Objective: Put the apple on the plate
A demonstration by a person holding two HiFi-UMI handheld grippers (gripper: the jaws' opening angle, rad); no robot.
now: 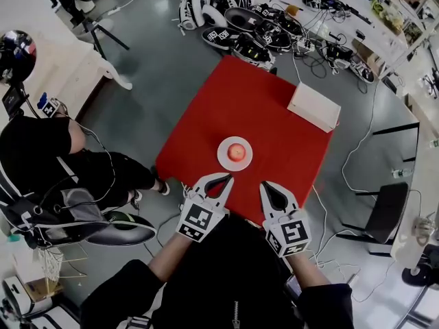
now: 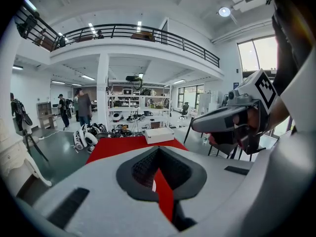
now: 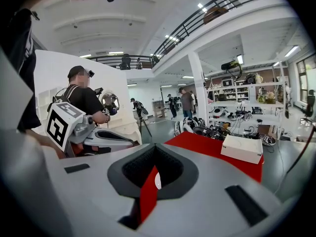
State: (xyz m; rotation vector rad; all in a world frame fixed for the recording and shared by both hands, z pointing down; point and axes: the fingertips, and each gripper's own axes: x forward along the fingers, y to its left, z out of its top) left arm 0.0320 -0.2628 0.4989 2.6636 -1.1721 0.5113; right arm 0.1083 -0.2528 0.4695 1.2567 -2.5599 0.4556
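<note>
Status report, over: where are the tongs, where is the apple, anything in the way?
Left tongs shut, empty; right tongs the same, both at near table edge. Apple on plate. White box at far right, apart from plate.

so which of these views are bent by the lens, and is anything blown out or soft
Head view: even light, mild bowing at the edges, apple on the plate sharp. Left gripper view: strong fisheye, black corners, balcony railing curved, window blown out. Right gripper view: same fisheye, white box crisp.
</note>
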